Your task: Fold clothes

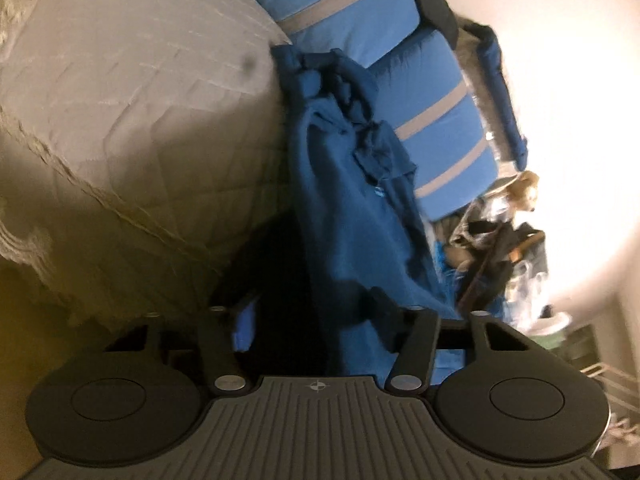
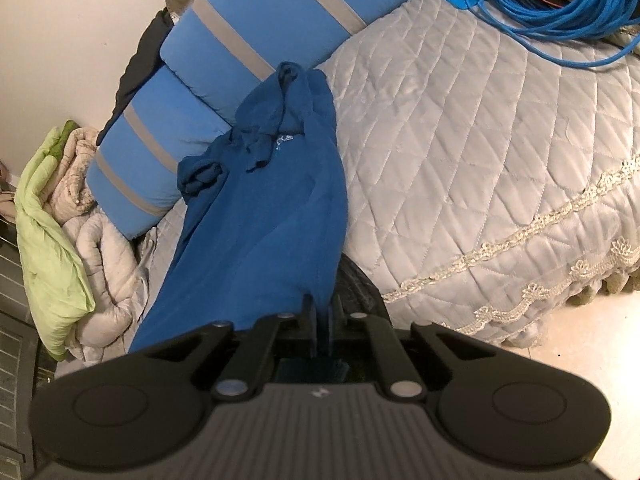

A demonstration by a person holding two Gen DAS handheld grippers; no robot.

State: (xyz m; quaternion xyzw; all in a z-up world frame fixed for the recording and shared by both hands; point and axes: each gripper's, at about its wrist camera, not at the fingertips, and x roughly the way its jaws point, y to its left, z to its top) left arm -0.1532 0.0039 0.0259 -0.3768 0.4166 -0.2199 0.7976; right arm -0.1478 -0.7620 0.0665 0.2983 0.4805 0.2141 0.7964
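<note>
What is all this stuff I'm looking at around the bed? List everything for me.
Dark blue cloth garment: one, blue, stretched from the bed toward both grippers, bunched at its far end.
Grey quilted bedspread: one, grey with a cream lace border, covering the bed.
Blue pillows with grey stripes: two, lying against the wall side of the bed.
Coiled blue cable: one bundle, bright blue, on the bed's far corner.
Light green cloth: one, beside the bed, on a crumpled beige blanket.
Right gripper: black, shut on the garment's edge.
Left gripper: black, garment between its fingers; whether it is shut cannot be told.
</note>
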